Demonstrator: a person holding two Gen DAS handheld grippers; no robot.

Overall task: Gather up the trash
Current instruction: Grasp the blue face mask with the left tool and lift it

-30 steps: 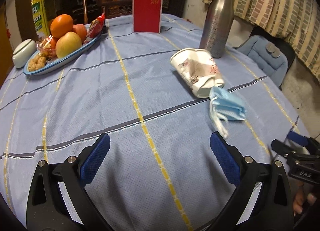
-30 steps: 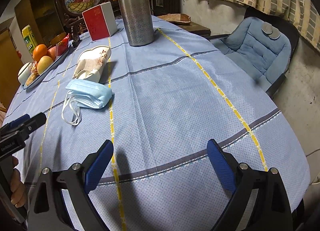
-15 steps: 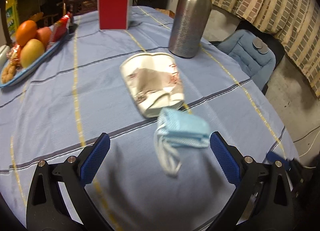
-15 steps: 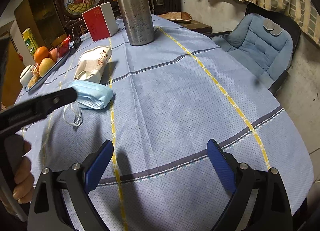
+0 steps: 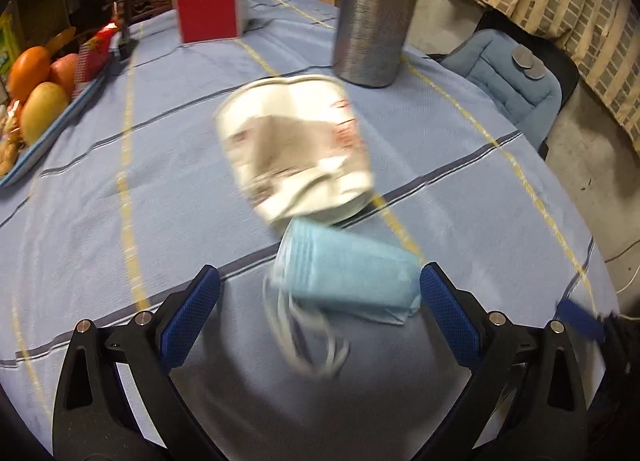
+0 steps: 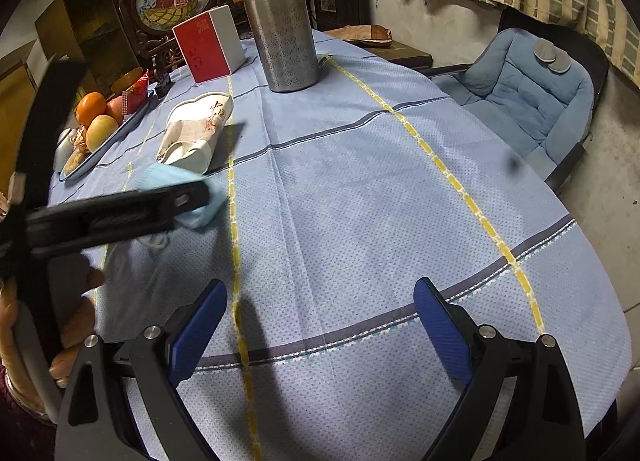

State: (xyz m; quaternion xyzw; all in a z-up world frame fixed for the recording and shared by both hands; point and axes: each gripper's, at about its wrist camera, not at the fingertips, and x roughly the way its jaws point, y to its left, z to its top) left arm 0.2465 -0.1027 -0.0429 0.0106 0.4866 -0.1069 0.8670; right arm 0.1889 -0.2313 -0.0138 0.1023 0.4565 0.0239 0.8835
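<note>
A crumpled blue face mask (image 5: 348,277) with white ear loops lies on the blue tablecloth (image 5: 120,221). My left gripper (image 5: 316,313) stands open around it, with the mask between the blue pads and nearer the right one. Just beyond lies a crushed white paper cup (image 5: 296,149) on its side. In the right wrist view the left gripper's arm (image 6: 116,213) crosses over the mask (image 6: 200,213), and the cup (image 6: 196,133) lies behind. My right gripper (image 6: 320,325) is open over bare cloth near the table's front edge, holding nothing.
A steel bottle (image 5: 372,13) stands behind the cup, and a red and white box (image 5: 208,5) stands further back. A tray of fruit (image 5: 44,93) is at the far left. A blue cushioned chair (image 6: 524,89) stands right of the table. A hand (image 6: 72,321) grips the left tool.
My left gripper has swung right and forward until the mask sits between its fingers. The right gripper has hardly moved.
</note>
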